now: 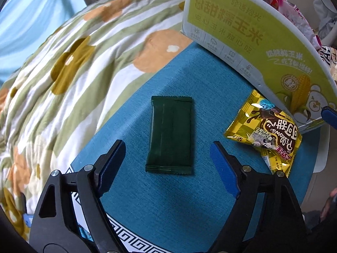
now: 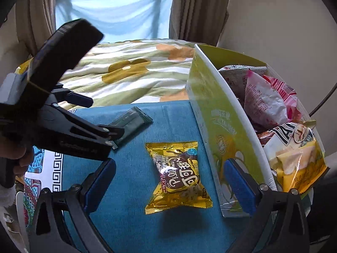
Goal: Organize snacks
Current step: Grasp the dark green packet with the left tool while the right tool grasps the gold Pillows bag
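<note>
Bedding, a striped quilt (image 1: 69, 67) with orange and mustard flowers, fills the ground behind the blue-covered worktop (image 1: 168, 200). Next in bulk is the green-and-white corn carton (image 2: 223, 130), standing open-topped on the worktop's right side and already stuffed with snack bags (image 2: 271, 105) in pink, white and yellow wrappers.

Both tools come in low over the worktop's near edge. The left claw (image 1: 168, 164) points straight away from the person, tilted down at the cloth, and seen from the right wrist it reaches in from the left with its tips over the dark packet. The right claw (image 2: 168, 181) is aimed the same way, its right finger just beside the carton's near corner.

The dark green snack packet (image 1: 171, 133) lies flat on the cloth, long axis running away from the left claw, its near crimped end between the spread fingers. The left claw is released, spread wider than the packet and touching nothing.

The yellow chocolate snack bag (image 2: 178, 174) lies flat just left of the carton, its length pointing roughly away from the right claw. That claw too gapes wide, empty, with the bag between its fingers and apart from both.
</note>
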### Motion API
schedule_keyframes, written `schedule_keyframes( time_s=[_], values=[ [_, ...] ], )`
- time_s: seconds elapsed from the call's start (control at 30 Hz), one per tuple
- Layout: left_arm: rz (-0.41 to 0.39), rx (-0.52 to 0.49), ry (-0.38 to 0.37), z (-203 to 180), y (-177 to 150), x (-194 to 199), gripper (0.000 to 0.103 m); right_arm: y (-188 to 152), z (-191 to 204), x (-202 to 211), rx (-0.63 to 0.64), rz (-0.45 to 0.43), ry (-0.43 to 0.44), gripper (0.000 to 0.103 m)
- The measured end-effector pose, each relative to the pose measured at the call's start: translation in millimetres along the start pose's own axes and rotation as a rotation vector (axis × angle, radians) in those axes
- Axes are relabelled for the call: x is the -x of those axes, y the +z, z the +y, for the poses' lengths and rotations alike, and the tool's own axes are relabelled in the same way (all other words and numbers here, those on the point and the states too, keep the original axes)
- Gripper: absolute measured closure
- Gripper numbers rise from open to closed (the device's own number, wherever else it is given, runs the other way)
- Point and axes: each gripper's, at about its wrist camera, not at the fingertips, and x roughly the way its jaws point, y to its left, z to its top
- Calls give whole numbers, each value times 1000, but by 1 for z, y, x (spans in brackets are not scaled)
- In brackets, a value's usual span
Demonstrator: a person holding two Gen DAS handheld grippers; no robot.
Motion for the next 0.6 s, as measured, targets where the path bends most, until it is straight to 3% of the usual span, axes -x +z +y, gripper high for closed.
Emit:
schedule_keyframes(
  time_s=[0.2, 0.37, 0.5, 0.57, 0.6],
  values=[
    [37, -16, -14, 2, 7, -22, 38, -3, 10, -16, 22, 39, 1, 2],
    [46, -46, 6, -2, 5, -29, 42, -2, 7, -33, -9, 70, -9, 2],
    [38, -51, 8, -1, 4, -24, 61, -3, 2, -46, -37, 96, -11, 5],
    [39, -53, 4, 0, 2, -23, 62, -5, 1, -50, -52, 111, 0, 6],
    [39, -55, 5, 0, 2, -22, 62, -6, 1, -53, -55, 121, 7, 12]
  ],
)
